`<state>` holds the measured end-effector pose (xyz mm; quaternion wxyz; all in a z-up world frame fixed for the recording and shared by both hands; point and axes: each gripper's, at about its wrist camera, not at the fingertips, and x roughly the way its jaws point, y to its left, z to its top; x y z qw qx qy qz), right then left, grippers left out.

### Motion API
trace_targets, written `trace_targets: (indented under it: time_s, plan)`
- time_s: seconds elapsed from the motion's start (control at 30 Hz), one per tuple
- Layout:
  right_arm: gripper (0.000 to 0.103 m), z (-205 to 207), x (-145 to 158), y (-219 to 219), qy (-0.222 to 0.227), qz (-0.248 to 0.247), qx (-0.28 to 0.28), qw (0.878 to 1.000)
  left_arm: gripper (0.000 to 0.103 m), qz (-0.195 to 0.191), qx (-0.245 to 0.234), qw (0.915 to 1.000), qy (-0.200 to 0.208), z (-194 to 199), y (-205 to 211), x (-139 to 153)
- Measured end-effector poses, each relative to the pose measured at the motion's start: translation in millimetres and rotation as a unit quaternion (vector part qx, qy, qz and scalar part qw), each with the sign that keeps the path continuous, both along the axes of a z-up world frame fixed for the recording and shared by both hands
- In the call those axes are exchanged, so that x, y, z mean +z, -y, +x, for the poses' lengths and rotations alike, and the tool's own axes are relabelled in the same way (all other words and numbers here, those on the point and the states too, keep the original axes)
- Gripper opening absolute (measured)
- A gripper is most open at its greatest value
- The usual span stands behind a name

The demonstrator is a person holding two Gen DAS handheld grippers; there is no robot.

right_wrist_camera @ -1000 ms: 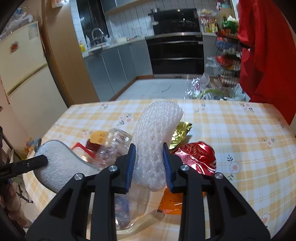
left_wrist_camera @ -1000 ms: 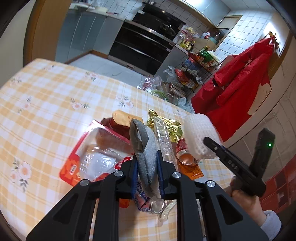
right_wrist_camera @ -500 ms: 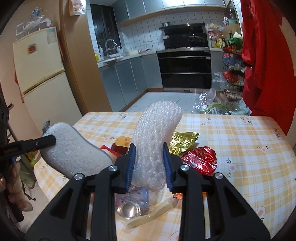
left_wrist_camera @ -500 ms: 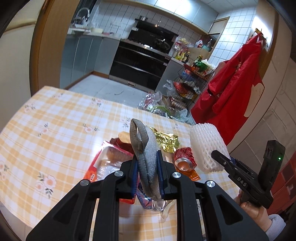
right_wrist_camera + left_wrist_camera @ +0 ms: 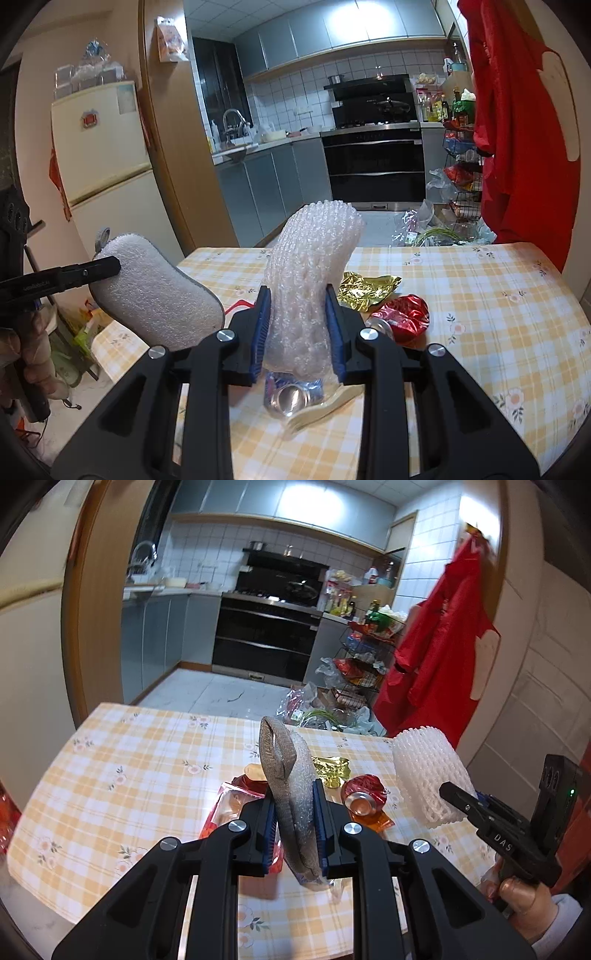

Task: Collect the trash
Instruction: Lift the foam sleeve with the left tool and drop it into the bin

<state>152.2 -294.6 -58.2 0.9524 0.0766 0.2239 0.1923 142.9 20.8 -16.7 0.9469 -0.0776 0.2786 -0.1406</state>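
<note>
My left gripper [image 5: 294, 814] is shut on a grey-and-white sponge [image 5: 286, 775], held upright above the table; the sponge also shows in the right wrist view [image 5: 155, 291]. My right gripper [image 5: 298, 317] is shut on a white foam fruit net [image 5: 314, 273], also seen in the left wrist view [image 5: 428, 775]. Both are raised over a checked tablecloth [image 5: 129, 775]. On it lie a gold foil wrapper [image 5: 365, 288], a crushed red can [image 5: 402, 317], a red food tray [image 5: 229, 805], a silver-ended can [image 5: 291, 397] and a pale plastic fork [image 5: 321, 406].
The table's near edge [image 5: 147, 919] is below my left gripper. Beyond the table are a kitchen floor with plastic bags [image 5: 321, 709], a wire rack [image 5: 358, 672], an oven [image 5: 266, 635] and a red coat [image 5: 439, 638]. A fridge [image 5: 99, 158] stands at the left.
Both grippers have risen and drawn back from the table with their items. The trash pile now looks lower and farther away, and more of the kitchen shows.
</note>
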Motion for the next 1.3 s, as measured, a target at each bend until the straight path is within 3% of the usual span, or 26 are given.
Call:
trace_targets:
  time_s: [0.3, 0.5, 1.03, 1.3]
  plan:
    - [0.031, -62.3, 5.7, 2.3, 0.030, 0.001, -0.002, 1.000, 0.017, 0.032, -0.032, 0.9988, 0.021, -46.3, 8.6, 8.6]
    - [0.031, -97.4, 5.8, 0.2, 0.044, -0.005, -0.003, 0.999, 0.018, 0.038, -0.048, 0.9980, 0.011, -75.3, 14.7, 0.8]
    - [0.031, -151.4, -14.1, 3.3, 0.035, -0.012, -0.001, 0.999, 0.018, 0.002, -0.077, 0.9952, -0.061, -139.2, 30.2, -61.6]
    - [0.031, -154.2, -17.3, 7.1, 0.032, -0.005, -0.002, 0.999, 0.018, 0.006, -0.096, 0.9911, -0.092, -144.3, 47.5, -84.3]
